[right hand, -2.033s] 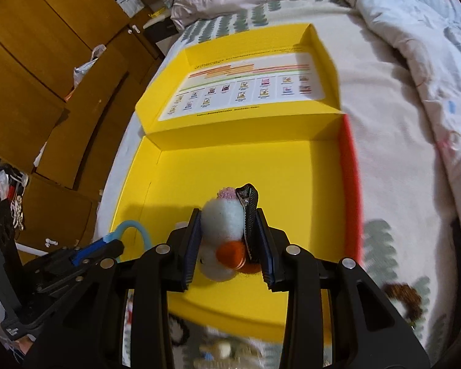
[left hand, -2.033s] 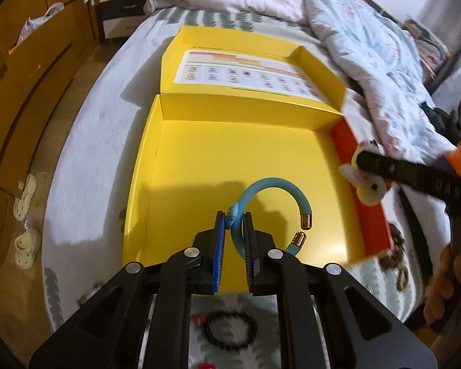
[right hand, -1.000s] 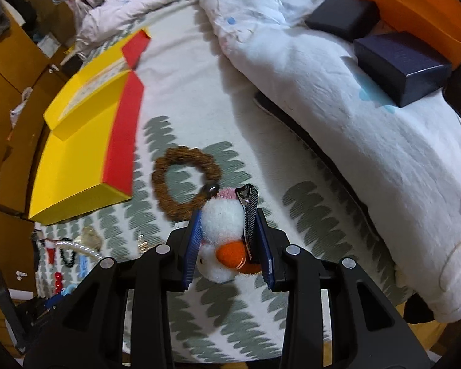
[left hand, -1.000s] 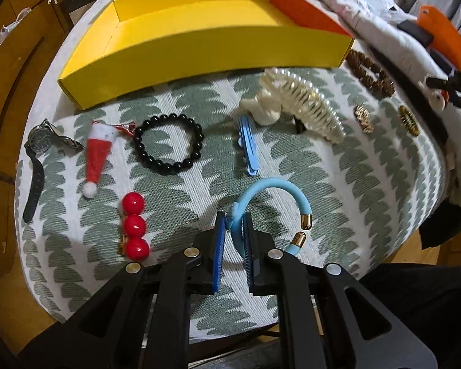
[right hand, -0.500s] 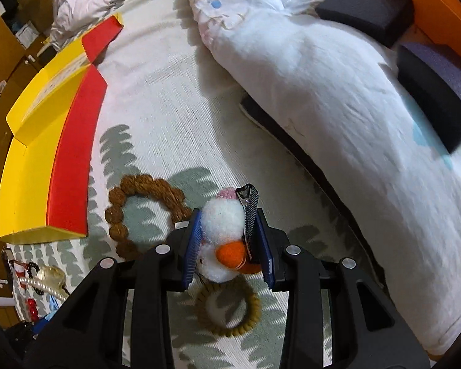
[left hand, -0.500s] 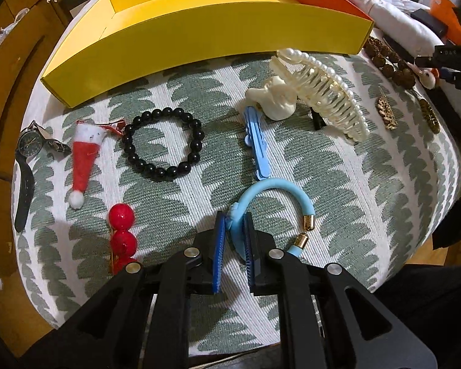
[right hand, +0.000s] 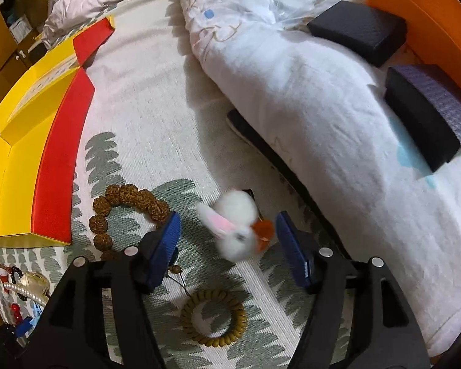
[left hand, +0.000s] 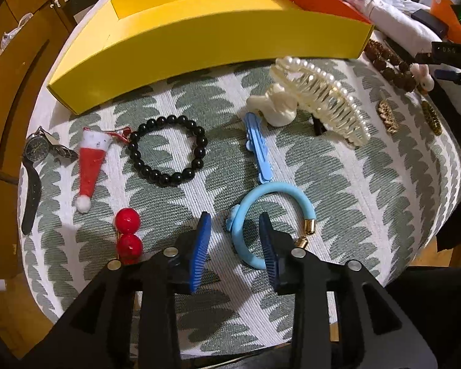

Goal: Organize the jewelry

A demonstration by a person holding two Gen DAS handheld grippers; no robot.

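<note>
Both sets of fingers are opening: my left gripper [left hand: 234, 240] lets the blue bracelet [left hand: 270, 221] lie on the bed [left hand: 368, 190], my right gripper [right hand: 227, 233] frees the fluffy rabbit clip [right hand: 235, 226], blurred, probably dropping. Everything I see, black bead bracelet [left hand: 168, 151] and pearl claw clip [left hand: 322, 98] included, lies outside the yellow box [left hand: 199, 46], so the sorting looks barely begun.

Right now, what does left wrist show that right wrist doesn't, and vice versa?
Left wrist only: left claw opening around the blue bangle, black bead bracelet, Santa hat, watch.
Right wrist only: right claw opening, bunny clip loose between its pads; coil hair tie, dark boxes.
Both: yellow box, brown bead bracelet, patterned bed cover.
</note>
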